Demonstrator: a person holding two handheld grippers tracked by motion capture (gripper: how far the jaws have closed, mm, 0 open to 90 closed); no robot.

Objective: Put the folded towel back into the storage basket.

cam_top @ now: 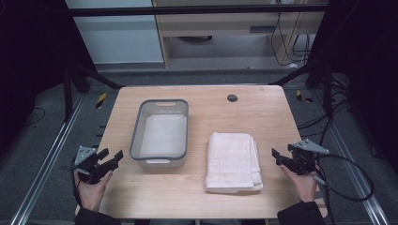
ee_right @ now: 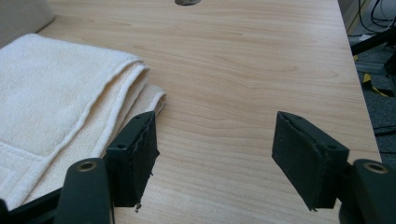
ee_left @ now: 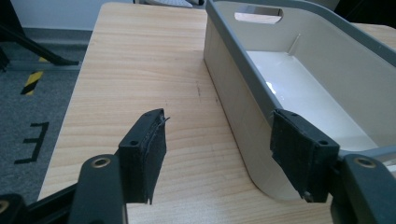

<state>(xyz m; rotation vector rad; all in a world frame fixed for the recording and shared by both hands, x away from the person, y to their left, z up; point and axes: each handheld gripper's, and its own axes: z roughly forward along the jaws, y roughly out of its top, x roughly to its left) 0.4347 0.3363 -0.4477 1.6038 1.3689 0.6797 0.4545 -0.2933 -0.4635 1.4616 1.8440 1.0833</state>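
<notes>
High view, from above my side of the surface (cam_top: 202, 201): I held the left gripper (cam_top: 109, 157) at the near left edge and the right gripper (cam_top: 278, 157) at the near right edge, each in one hand, both pointing inward across the wood. My left hand (cam_top: 90, 187) and right hand (cam_top: 300, 183) came in from the bottom, dark sleeves just showing.

Between the two grippers sat a grey-rimmed tub (cam_top: 136, 131), pale inside and empty of things, standing left of centre with a cut-out handle at its far end. Just to its right, apart from it, lay a folded white towel (cam_top: 233, 161), flat on the wood, near the front edge. A small dark round cap (cam_top: 232, 98) marked the far part of the surface.

Left gripper view: the fingers (ee_left: 142, 156) stood wide apart with nothing between them but bare wood; the near corner of the tub (ee_left: 243, 116) rose just beside the right-hand finger, whether touching it I could not tell.

Right gripper view: the fingers (ee_right: 133, 158) were likewise spread wide and held nothing; the towel (ee_right: 51, 107) lay just beyond the left-hand finger, its folded edges facing the gripper.
</notes>
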